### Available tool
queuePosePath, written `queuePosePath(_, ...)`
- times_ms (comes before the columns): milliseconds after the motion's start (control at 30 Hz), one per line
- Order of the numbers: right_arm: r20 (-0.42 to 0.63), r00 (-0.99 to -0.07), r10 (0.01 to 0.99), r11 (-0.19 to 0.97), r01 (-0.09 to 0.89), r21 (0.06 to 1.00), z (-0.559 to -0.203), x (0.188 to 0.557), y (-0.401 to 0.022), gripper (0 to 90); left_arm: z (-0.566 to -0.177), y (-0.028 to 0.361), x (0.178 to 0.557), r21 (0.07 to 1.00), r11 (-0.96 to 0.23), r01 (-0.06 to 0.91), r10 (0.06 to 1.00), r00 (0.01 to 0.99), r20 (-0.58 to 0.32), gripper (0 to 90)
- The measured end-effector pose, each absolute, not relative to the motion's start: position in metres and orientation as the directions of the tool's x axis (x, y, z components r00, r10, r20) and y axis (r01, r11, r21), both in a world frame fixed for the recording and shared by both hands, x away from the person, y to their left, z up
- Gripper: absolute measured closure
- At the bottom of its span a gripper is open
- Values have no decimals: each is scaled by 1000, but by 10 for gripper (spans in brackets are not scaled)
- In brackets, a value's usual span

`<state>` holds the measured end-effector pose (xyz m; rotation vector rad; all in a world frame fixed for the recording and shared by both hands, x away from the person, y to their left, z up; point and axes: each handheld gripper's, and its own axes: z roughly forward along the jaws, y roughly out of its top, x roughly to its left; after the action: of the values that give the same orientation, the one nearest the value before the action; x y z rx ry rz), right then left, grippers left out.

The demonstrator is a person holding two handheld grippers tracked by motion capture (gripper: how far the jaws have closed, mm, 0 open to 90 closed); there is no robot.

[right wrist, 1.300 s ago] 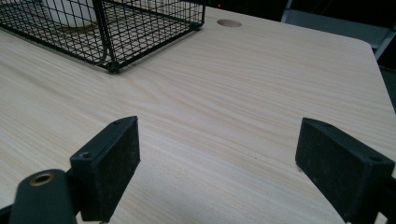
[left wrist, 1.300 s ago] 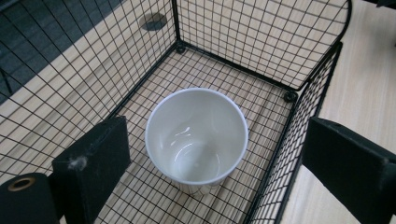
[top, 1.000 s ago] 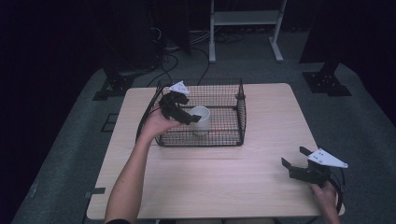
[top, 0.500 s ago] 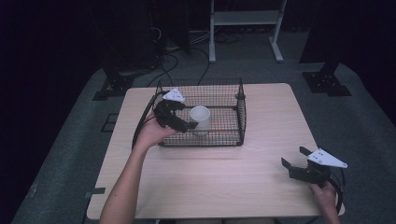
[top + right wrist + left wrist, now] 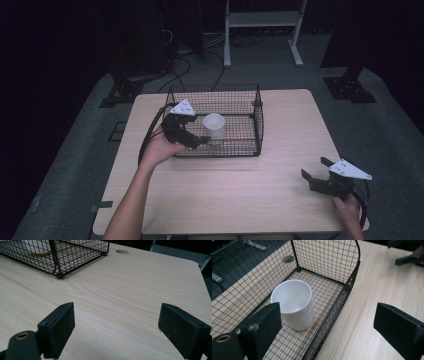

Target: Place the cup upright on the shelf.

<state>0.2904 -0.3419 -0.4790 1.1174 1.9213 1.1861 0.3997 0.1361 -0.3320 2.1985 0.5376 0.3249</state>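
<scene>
White cup (image 5: 214, 126) is stood upright inside wire basket (image 5: 250, 107) on tabletop (image 5: 240, 190) | left tool (image 5: 192, 141) is held at basket's near wall, jaws apart, nothing gripped | right tool (image 5: 316, 176) is held over tabletop's near right corner, jaws apart, empty

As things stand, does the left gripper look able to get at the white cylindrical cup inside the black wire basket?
Probably yes. The left gripper hangs open above the black wire basket's near wall, the basket has no lid, and the white cylindrical cup stands upright beside it with nothing else in the basket; the wire wall rules out a sideways approach.
</scene>
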Motion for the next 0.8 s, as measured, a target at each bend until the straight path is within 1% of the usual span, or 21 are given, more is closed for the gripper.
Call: queuePosePath(800, -69, -455, 888, 244, 338, 909, -479, 290, -341, 131, -336, 134, 368, 789, -569, 232, 450, 891, 63, 72)
